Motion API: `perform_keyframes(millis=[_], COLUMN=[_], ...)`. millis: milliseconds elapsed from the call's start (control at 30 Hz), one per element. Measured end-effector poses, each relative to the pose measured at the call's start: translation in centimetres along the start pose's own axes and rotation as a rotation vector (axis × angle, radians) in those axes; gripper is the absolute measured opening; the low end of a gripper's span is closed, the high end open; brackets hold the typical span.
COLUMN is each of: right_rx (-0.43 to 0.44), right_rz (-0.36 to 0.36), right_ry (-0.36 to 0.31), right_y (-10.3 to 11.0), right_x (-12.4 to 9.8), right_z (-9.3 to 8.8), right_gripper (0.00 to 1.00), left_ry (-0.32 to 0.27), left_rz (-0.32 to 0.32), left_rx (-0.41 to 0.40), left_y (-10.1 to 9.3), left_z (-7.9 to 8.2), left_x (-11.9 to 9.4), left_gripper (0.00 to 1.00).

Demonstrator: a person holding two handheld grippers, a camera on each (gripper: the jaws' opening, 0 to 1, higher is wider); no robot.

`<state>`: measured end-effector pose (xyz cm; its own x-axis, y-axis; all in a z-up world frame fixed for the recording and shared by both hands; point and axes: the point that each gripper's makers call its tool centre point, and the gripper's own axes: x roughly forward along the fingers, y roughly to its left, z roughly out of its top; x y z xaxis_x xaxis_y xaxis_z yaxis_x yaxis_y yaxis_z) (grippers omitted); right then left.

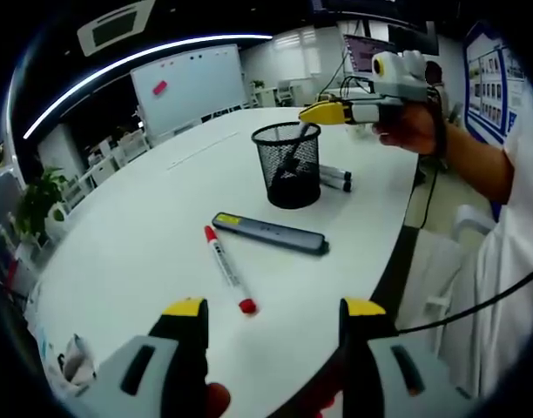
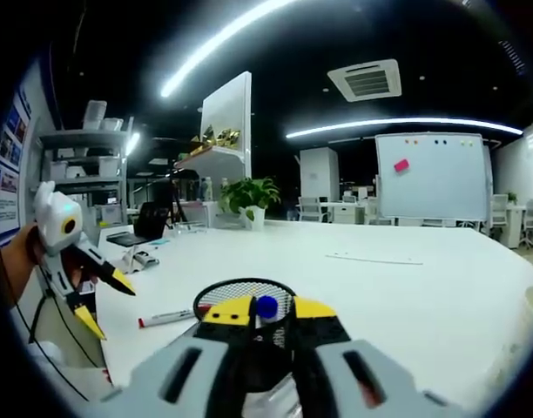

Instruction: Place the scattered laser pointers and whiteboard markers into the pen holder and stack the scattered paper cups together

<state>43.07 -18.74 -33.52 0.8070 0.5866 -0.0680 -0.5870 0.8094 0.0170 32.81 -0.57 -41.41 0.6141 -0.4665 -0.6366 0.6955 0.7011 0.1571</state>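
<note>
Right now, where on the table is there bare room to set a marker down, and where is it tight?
Bare tabletop spreads wide from the red-capped marker toward the far edge. It is crowded around the mesh pen holder: the black laser pointer lies just before it, dark markers lie beside it, and the right gripper hangs over its rim.
</note>
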Motion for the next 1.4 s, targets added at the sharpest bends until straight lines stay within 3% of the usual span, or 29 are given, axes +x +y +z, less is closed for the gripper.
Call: perform_keyframes(millis=[367, 500, 800, 1400], right_rx=[0.005, -0.052, -0.09, -0.099], right_rz=[-0.008, -0.032, -0.048, -0.094], right_ry=[-0.002, -0.004, -0.025, 0.002], right_y=[-0.2, -0.4, -0.8, -1.7], right_x=[-0.5, -1.0, -1.7, -3.1], right_z=[-0.2, -0.1, 0.2, -1.2], right_gripper=[0.21, 0.22, 0.22, 0.22], left_ry=[0.0, 0.0, 0.001, -0.001], left_rz=[-0.006, -0.006, -0.011, -0.016], left_rx=[-0.001, 0.0, 0.0, -0.002], left_y=[-0.3, -0.5, -0.7, -0.8], left_z=[0.1, 0.2, 0.2, 0.2], left_x=[0.1, 0.1, 0.1, 0.3], left_gripper=[0.61, 0.61, 0.61, 0.61])
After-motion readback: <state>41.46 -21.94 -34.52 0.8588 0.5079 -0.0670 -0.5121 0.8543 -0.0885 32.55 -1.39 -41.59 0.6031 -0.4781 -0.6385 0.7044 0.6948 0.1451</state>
